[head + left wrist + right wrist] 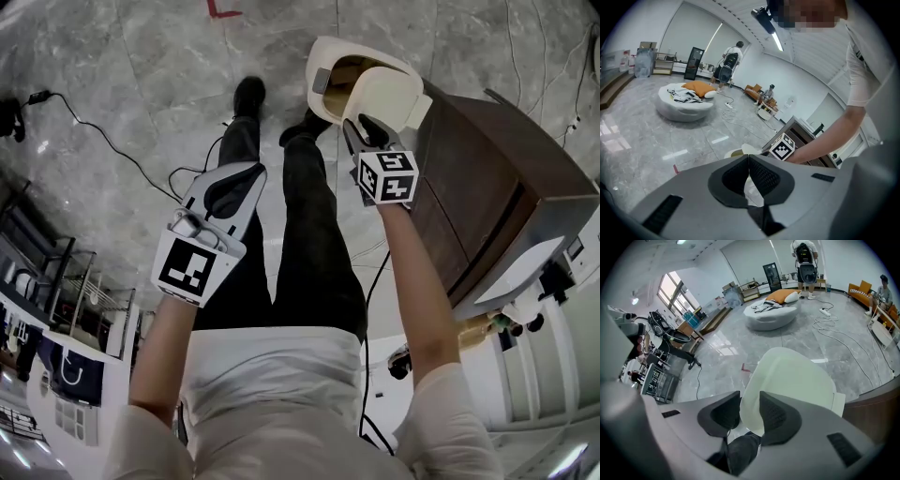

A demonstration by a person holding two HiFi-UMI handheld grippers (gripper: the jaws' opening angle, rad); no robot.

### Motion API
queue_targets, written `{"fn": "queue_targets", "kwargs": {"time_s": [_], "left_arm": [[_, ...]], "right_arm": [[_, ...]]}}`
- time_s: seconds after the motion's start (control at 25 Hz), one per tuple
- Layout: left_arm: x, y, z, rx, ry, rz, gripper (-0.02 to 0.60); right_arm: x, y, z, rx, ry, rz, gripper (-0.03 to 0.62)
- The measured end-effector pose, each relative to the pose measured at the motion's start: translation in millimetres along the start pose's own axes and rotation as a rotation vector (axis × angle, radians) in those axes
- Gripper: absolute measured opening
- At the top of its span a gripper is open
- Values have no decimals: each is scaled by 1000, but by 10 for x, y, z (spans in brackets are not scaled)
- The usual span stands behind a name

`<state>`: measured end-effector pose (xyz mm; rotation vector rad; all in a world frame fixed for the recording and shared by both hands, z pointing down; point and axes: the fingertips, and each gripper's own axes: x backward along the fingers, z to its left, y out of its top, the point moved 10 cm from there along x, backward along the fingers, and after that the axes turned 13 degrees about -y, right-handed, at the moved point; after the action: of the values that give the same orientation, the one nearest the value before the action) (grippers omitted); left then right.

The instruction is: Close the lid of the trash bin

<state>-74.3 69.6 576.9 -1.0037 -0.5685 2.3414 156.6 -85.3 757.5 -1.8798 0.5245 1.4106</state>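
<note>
The cream trash bin [322,58] stands on the grey floor beside a brown cabinet, and its lid [389,94] is raised and tilted. My right gripper [367,131] reaches down to the lid's near edge. In the right gripper view the lid [797,385] fills the middle, and its lower edge sits in the gap of the right gripper [750,411], whose jaws stand apart around it. My left gripper [230,192] hangs over the person's legs, away from the bin. In the left gripper view the left gripper [749,176] is shut with nothing in it, and the bin [740,151] shows beyond it.
A brown wooden cabinet [487,187] stands right against the bin. A black cable [112,141] runs over the marble floor at the left. The person's shoes [248,94] are next to the bin. A white beanbag [771,315] and other people are far off.
</note>
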Motion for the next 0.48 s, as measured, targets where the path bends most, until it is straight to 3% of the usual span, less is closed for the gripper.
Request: {"fn": "queue_targets", "kwargs": {"time_s": [0.48], "left_arm": [[-8,-98,197,11,13,-2,18]], "right_arm": [[-474,8,170,79,-18,76,133]]}}
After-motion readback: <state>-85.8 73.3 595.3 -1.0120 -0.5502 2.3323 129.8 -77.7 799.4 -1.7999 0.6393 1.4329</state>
